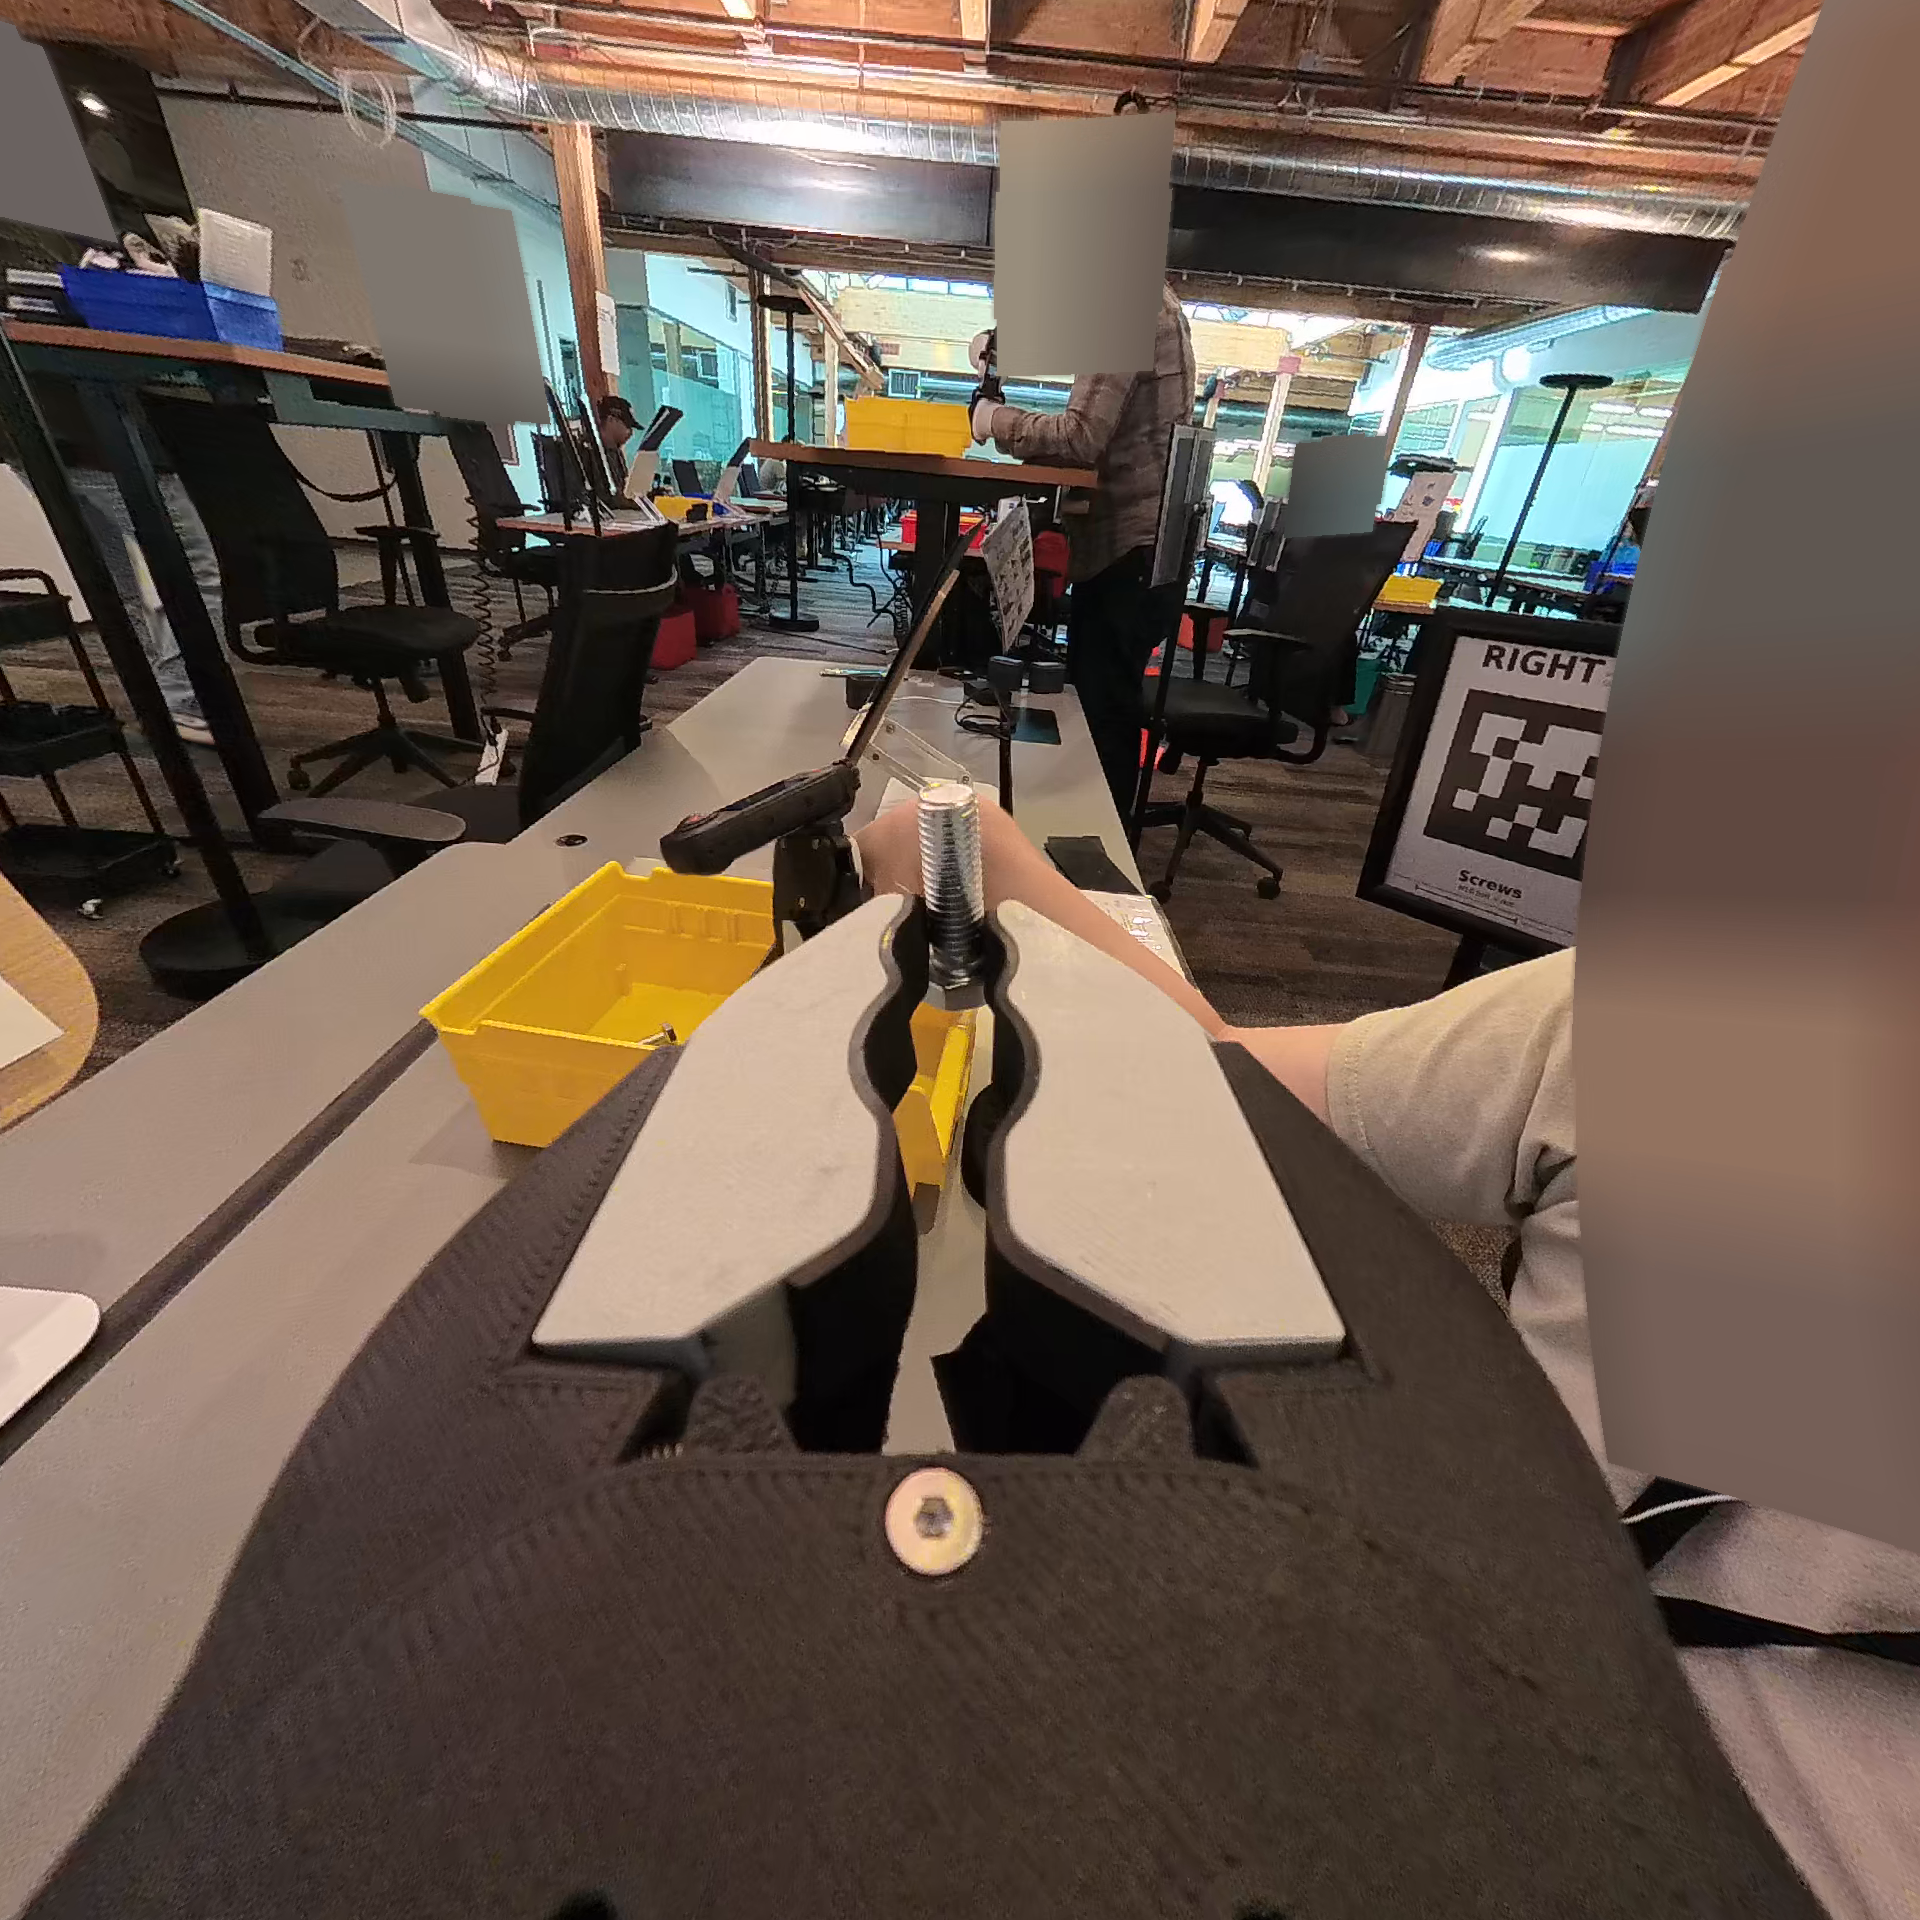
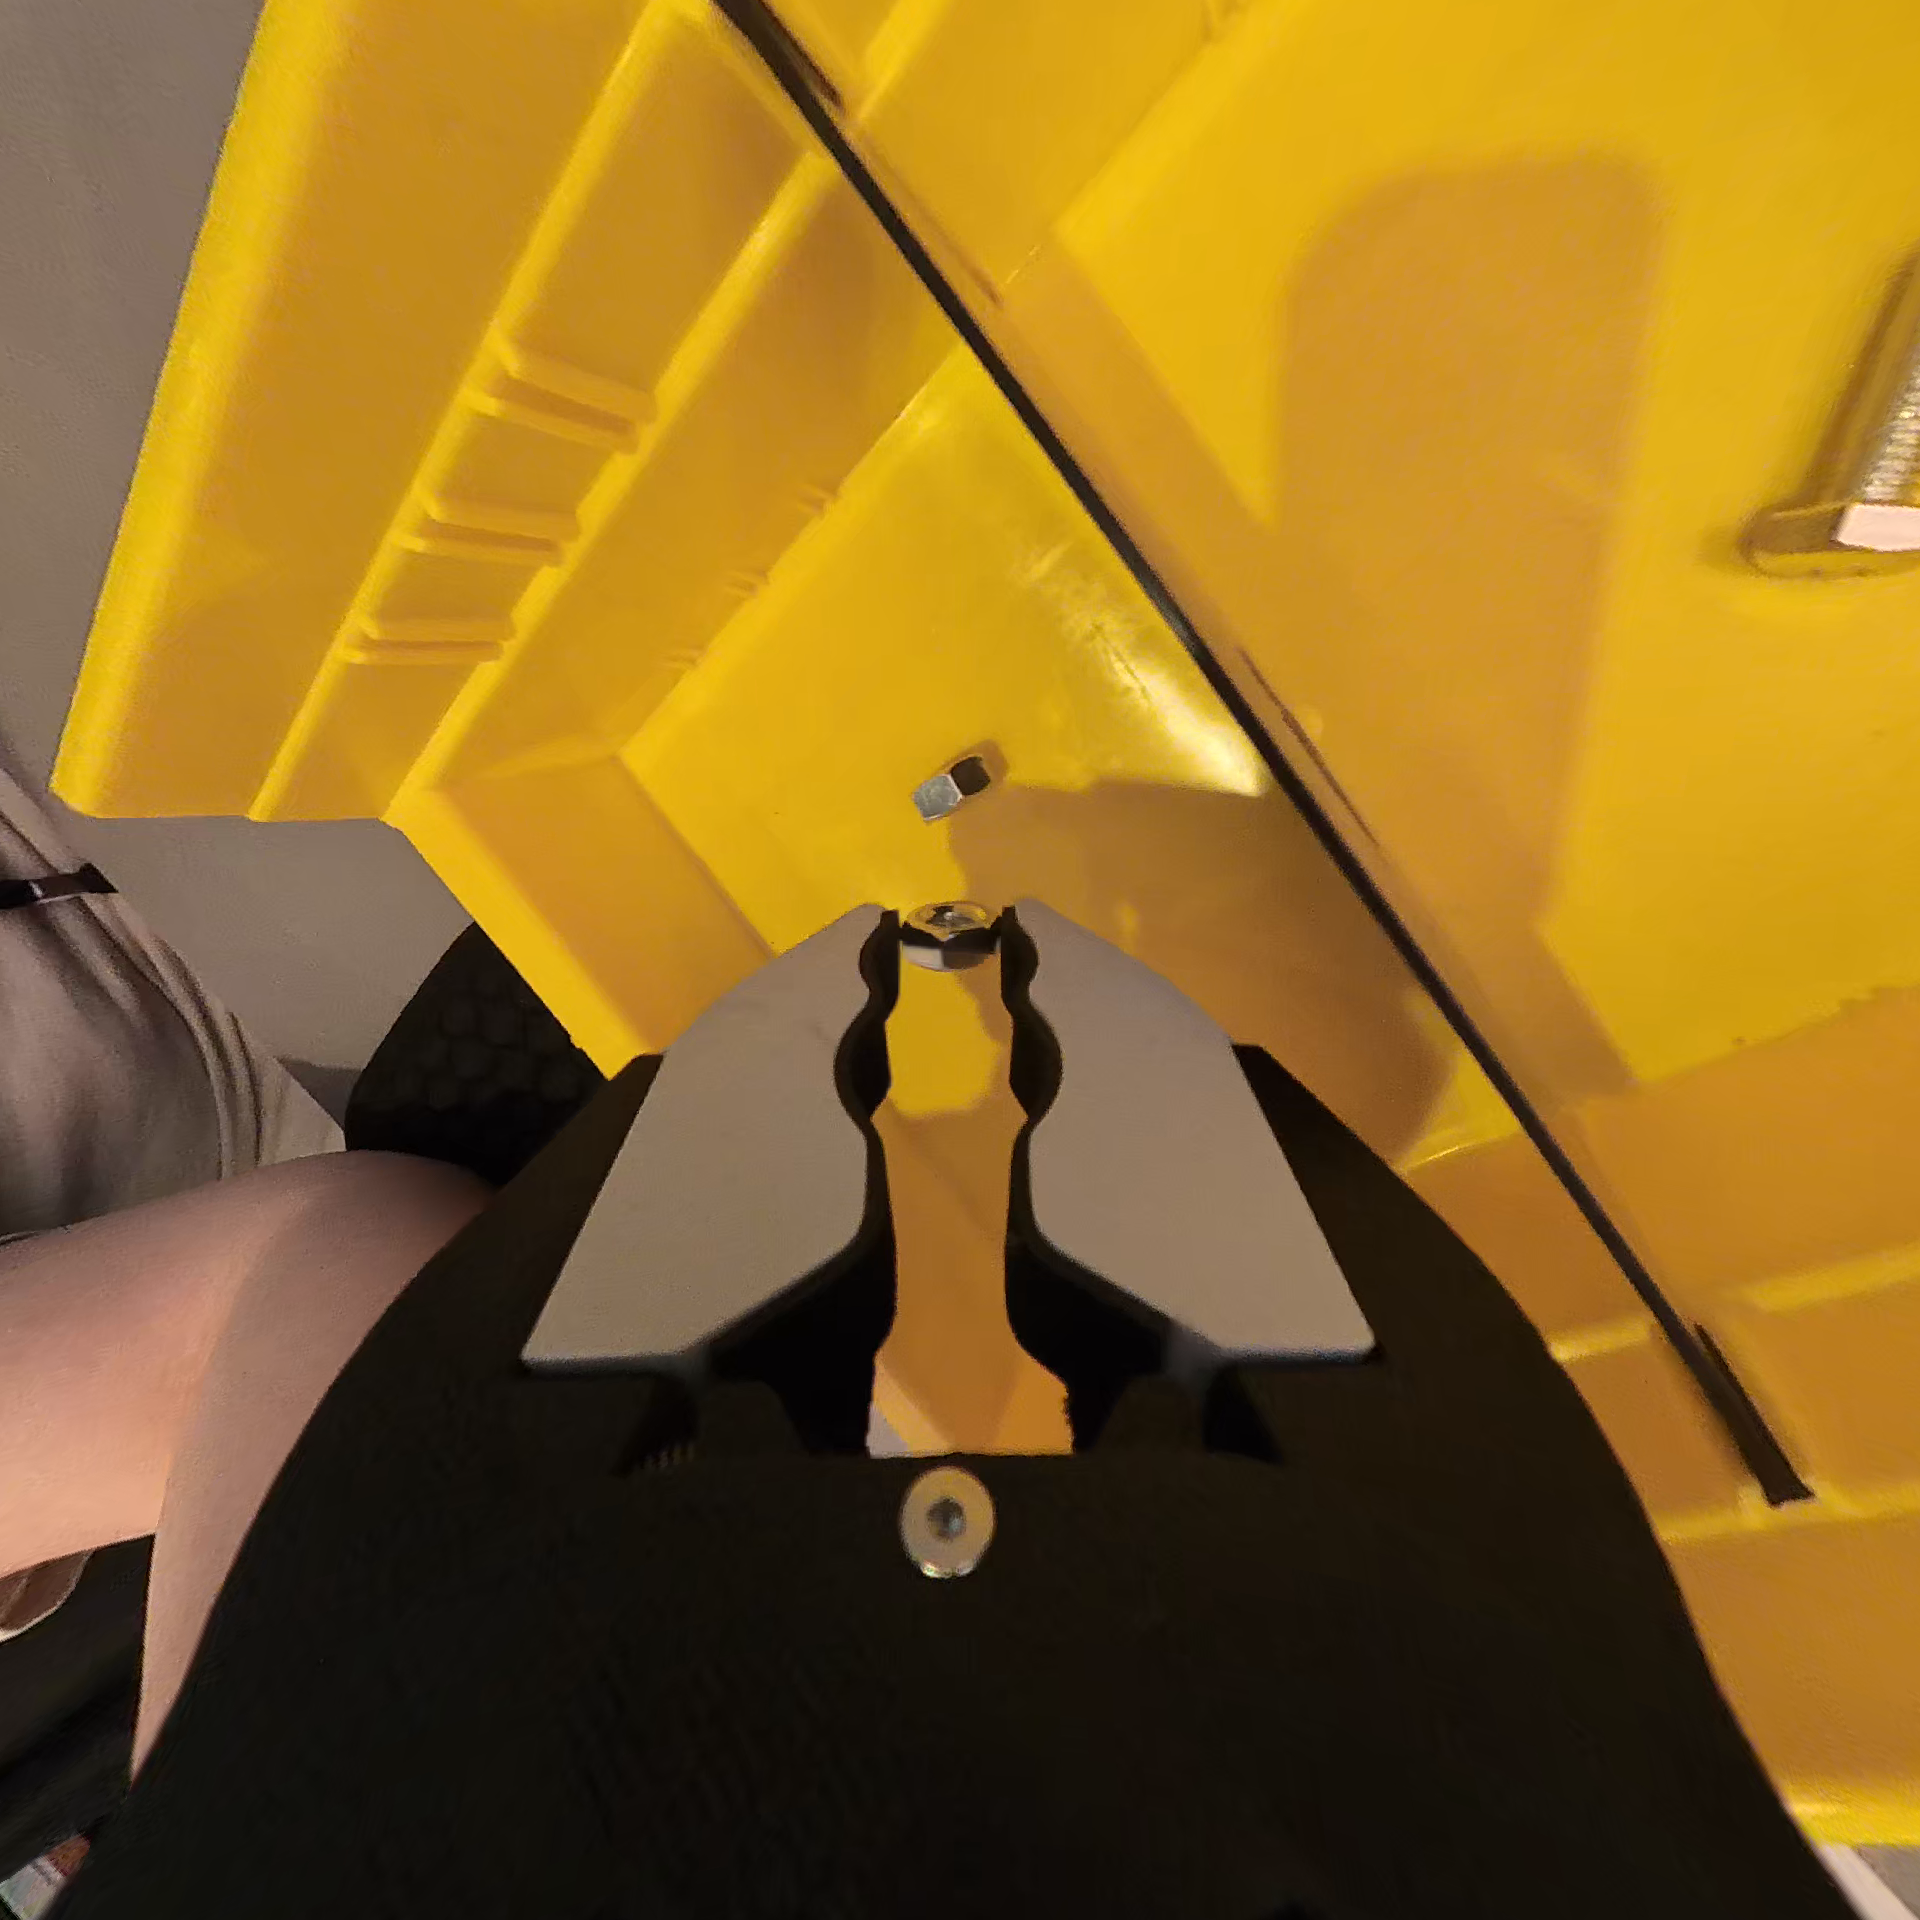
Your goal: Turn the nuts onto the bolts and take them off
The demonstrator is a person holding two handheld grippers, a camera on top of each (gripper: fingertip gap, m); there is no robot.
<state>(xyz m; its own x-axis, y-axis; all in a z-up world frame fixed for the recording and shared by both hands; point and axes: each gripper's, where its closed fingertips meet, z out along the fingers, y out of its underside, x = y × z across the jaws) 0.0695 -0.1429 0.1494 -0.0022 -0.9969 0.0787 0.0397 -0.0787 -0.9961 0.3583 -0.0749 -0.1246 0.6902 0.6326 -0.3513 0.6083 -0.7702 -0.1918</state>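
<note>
I had the left hand-held gripper [image 1: 948, 961] closed on the hex head of a bolt [image 1: 947, 883], its threaded shank standing upright and bare above the fingertips, over the grey tabletop [image 1: 260, 1122] near the yellow bin [image 1: 551, 1029]. The right hand-held gripper [image 2: 948, 940] was down inside that same bin [image 2: 727, 416], its tips pinching a small nut [image 2: 945, 932] by two opposite flats, hole facing up. A second nut [image 2: 954, 781] lay loose on the bin floor just beyond, and another bolt [image 2: 1860, 488] rested in the neighbouring compartment past the black divider [image 2: 1247, 665].

Both parts I judged to be stiff steel, light for their size, and slick on the smooth plated faces. The nut seemed the risky one: so little of it sat between the tips that a skewed squeeze could flick it out. Flats were the place to hold, never corners. The bolt felt secure by its head, leaving all thread free for starting the nut squarely.
</note>
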